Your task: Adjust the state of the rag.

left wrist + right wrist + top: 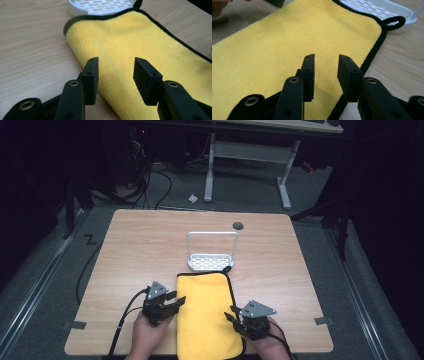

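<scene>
Yellow cloth (207, 312): a folded microfibre cloth with black piping, lying flat on the desk at the middle of its near edge; its long sides run from the near edge toward the centre.
Cloth, far end: touches or just overlaps the base of the white rack (212, 251); a small black hanging loop (394, 22) at the far right corner lies against the rack's rim.
Cloth, near end: reaches the desk's near edge, possibly just over it.
White rack: a slotted plastic tray with a tall hoop handle, standing at the centre of the desk, just beyond the cloth.
Left gripper (176, 300): held in the person's left hand (147, 335) beside the cloth's left edge, near the desk's near edge; jaws parted with nothing between them. In the left gripper view its own tips (116, 67) hang over the cloth's left border, one jaw above bare wood, the other above the cloth.
Right gripper (231, 315): held in the right hand (272, 345) at the cloth's right edge; jaws apart and gripping nothing. In the right gripper view its tips (326, 65) stand over the cloth just inside the black piping.
Desk (145, 245): light wood grain top; a dark round grommet (238, 225) near the far edge, right of centre.
Tape marks (75, 325): grey strips near the near left and near right corners.
Cables: a black cable trails from each gripper toward the near edge.
</scene>
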The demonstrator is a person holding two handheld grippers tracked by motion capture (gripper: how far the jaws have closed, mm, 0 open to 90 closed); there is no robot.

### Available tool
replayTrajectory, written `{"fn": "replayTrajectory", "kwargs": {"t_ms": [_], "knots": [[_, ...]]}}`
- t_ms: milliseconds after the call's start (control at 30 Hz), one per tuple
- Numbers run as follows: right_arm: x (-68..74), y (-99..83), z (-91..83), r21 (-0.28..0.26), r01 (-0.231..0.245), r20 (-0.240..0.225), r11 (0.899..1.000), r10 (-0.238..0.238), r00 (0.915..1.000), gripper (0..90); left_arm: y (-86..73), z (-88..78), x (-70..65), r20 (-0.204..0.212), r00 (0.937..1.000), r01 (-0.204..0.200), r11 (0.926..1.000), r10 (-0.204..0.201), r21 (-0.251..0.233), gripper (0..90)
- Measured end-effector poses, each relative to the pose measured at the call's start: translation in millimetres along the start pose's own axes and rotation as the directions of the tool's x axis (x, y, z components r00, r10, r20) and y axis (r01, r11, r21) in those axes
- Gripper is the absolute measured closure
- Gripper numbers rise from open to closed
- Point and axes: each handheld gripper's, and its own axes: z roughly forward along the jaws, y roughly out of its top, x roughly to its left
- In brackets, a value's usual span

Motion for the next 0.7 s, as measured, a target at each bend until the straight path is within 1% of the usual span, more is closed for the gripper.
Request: {"fn": "replayTrajectory", "kwargs": {"t_ms": [33, 67, 133, 167, 200, 233, 300, 333, 367, 433, 500, 600, 633, 700], "knots": [[-2.2, 2.4, 2.7, -0.001, 0.001, 0.005, 1.0, -0.001, 1.0, 69.8, -1.9, 1.3, -0.3, 0.004, 1.0, 0.0, 1.0, 0.0, 0.003, 56.0], [-5.2, 5.7, 6.2, 0.001, -0.001, 0.011, 1.0, 0.001, 0.9999, 71.9, -3.0, 3.3, -1.5, 0.005, 1.0, -0.008, 0.9999, 0.008, 0.011, 57.9], [-12.5, 12.9, 15.0, 0.014, -0.023, 0.008, 1.0, 0.023, 0.9997, 81.4, -3.4, 7.9, -5.4, 0.016, 0.9996, -0.025, 0.9994, 0.024, 0.024, 68.4], [-15.9, 16.4, 20.1, 0.027, -0.022, 0.0, 0.999, 0.022, 0.9998, 86.0, -3.2, 10.5, -8.3, 0.02, 0.9991, -0.038, 0.9987, 0.038, 0.033, 74.6], [-18.7, 20.2, 25.5, 0.041, -0.015, -0.002, 0.999, 0.016, 0.9999, 89.7, -2.8, 13.6, -11.3, 0.019, 0.9982, -0.058, 0.9971, 0.057, 0.049, 78.3], [-21.7, 23.5, 31.3, 0.05, -0.013, 0.005, 0.999, 0.013, 0.9999, 90.0, -2.6, 16.6, -14.1, 0.009, 0.9966, -0.082, 0.9944, 0.082, 0.067, 79.8], [-28.8, 27.6, 45.0, 0.078, -0.029, 0.018, 0.997, 0.028, 0.9995, 90.0, -3.2, 22.1, -16.8, -0.007, 0.9941, -0.107, 0.9893, 0.109, 0.098, 80.1], [-31.8, 28.1, 52.3, 0.095, -0.029, 0.027, 0.995, 0.026, 0.9993, 90.0, -4.0, 23.9, -16.9, -0.012, 0.9935, -0.111, 0.9874, 0.113, 0.113, 80.1], [-33.7, 27.8, 58.9, 0.117, -0.029, 0.04, 0.993, 0.025, 0.9989, 90.0, -4.8, 24.4, -16.5, -0.01, 0.994, -0.107, 0.9877, 0.109, 0.114, 80.1], [-36.0, 25.0, 67.8, 0.153, -0.028, 0.041, 0.988, 0.022, 0.9989, 90.0, -6.1, 22.8, -16.1, -0.008, 0.9939, -0.108, 0.9875, 0.11, 0.114, 80.1], [-33.6, 21.6, 66.2, 0.147, -0.025, 0.038, 0.989, 0.019, 0.9991, 90.0, -8.9, 20.5, -17.0, 0.001, 0.9936, -0.113, 0.9871, 0.113, 0.113, 80.1], [-27.3, 15.9, 56.4, 0.154, -0.006, 0.014, 0.988, 0.004, 0.9999, 88.7, -14.4, 14.4, -20.4, 0.028, 0.9936, -0.112, 0.9866, 0.11, 0.118, 79.8], [-24.2, 12.9, 52.2, 0.153, -0.005, 0.004, 0.988, 0.005, 1.0, 88.0, -16.8, 11.8, -22.4, 0.039, 0.993, -0.115, 0.986, 0.111, 0.121, 79.6], [-17.8, 6.3, 43.0, 0.155, 0.016, -0.01, 0.988, -0.014, 0.9998, 87.6, -21.8, 6.6, -27.2, 0.061, 0.9902, -0.132, 0.9834, 0.125, 0.125, 78.6]]}}
